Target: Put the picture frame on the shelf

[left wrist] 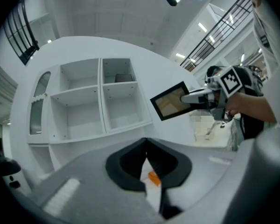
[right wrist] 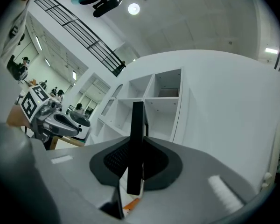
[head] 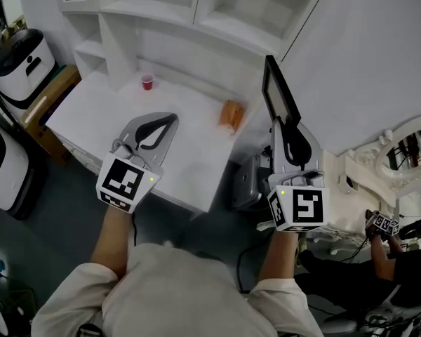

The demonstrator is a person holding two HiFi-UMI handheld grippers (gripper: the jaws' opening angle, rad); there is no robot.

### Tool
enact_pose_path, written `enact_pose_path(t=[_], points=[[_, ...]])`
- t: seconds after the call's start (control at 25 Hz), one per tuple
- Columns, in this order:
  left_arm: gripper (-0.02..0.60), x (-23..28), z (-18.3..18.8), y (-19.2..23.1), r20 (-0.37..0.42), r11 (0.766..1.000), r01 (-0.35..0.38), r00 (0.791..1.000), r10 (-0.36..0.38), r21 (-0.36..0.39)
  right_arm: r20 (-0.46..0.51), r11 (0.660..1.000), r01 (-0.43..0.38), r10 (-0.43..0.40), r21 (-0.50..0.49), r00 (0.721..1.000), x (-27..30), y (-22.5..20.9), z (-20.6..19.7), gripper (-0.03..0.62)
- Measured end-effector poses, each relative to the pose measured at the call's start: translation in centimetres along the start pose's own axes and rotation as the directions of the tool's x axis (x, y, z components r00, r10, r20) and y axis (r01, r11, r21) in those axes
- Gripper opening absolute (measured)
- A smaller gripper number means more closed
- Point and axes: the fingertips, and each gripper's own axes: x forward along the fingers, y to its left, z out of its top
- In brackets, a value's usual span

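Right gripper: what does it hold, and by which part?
The right gripper holds the black picture frame, pinched at its near edge, edge-on between the jaws. The left gripper is shut on nothing.

The head view's top edge cuts off the shelf (head: 154, 9), and the orange object (head: 231, 114) looks blurred.

picture frame (head: 278, 94): smooth black, perhaps plastic | shelf (head: 146, 7): matt white | table (head: 105, 114): smooth white

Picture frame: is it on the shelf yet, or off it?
Off it. The right gripper holds the frame in the air, apart from the shelf.
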Motion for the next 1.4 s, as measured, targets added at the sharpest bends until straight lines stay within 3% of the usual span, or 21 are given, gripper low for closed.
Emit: enact_pose_path(t=[0.44, 0.92, 1.12, 1.4], points=[[0.005, 2.5, -0.4, 2.4, -0.014, 0.998, -0.065, 0.998, 0.065, -0.003, 0.046, 0.980, -0.091, 0.100, -0.175, 0.994, 7.3, -2.1, 1.8, 0.054], [0.005, 6.1, 0.2, 6.2, -0.022, 0.981, -0.194, 0.981, 0.194, 0.017, 0.131, 0.956, -0.174, 0.208, -0.234, 0.969, 14.6, -4.1, 3.3, 0.054], [0.005, 7.2, -0.1, 6.9, -0.022, 0.973, -0.231, 0.973, 0.231, 0.018, 0.099, 0.921, -0.177, 0.224, -0.348, 0.970, 16.9, -4.4, 2.2, 0.054], [0.005, 8.5, -0.7, 7.8, -0.036, 0.966, -0.259, 0.965, 0.258, -0.005, 0.047, 0.891, -0.192, 0.232, -0.412, 0.972, 19.7, -4.7, 1.0, 0.055]])
